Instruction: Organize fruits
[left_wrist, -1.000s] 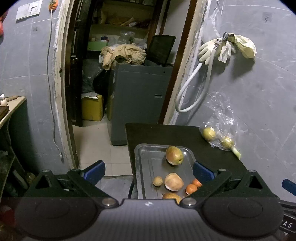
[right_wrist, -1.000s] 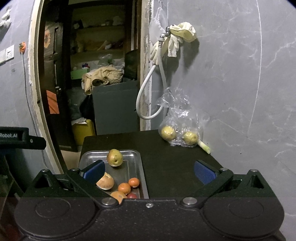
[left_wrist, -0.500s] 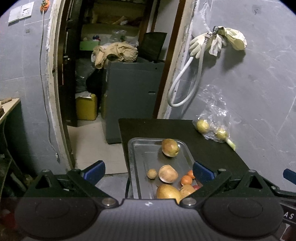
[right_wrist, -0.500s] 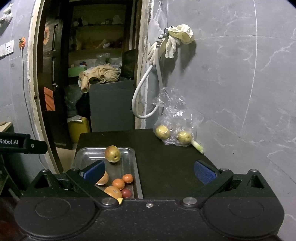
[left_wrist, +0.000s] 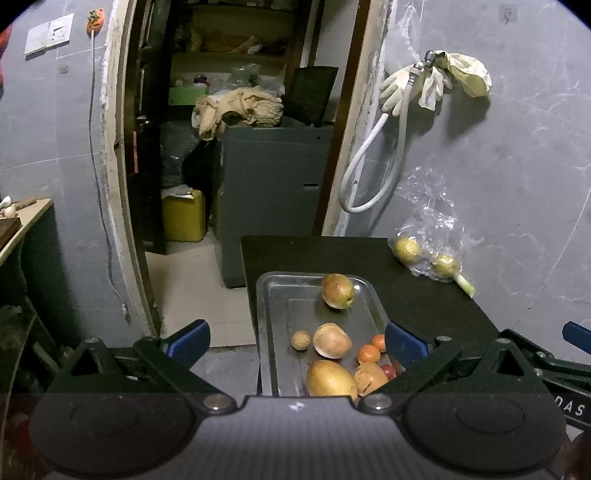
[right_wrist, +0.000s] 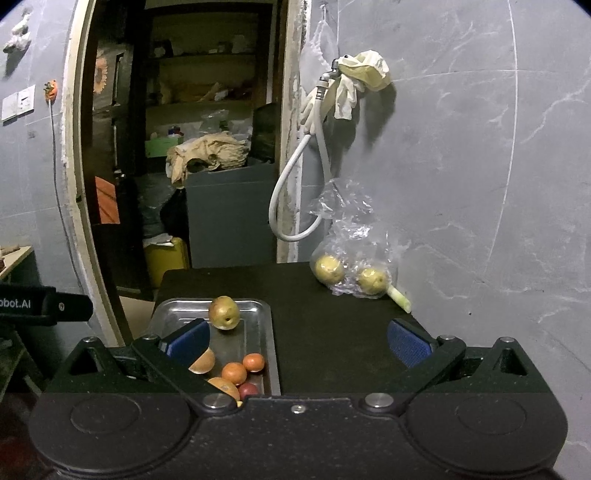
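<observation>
- We held our left gripper (left_wrist: 295, 341) and right gripper (right_wrist: 297, 341) with jaws spread wide, both empty.
- The rectangular metal tray (left_wrist: 273, 314) lay along the black table's (left_wrist: 424, 295) left edge, carrying mixed fruits (left_wrist: 332, 339).
- A clear plastic bag of yellow fruits (right_wrist: 351, 273) sat at the far right corner.

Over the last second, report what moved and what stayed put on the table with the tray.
Only the cameras shifted: in the left wrist view the metal tray slid lower, showing more near-end fruit; the right view barely changed. The left gripper and right gripper remain open and empty; nothing was grasped or released. The fruits in the tray and the two in the plastic bag kept their places.
</observation>
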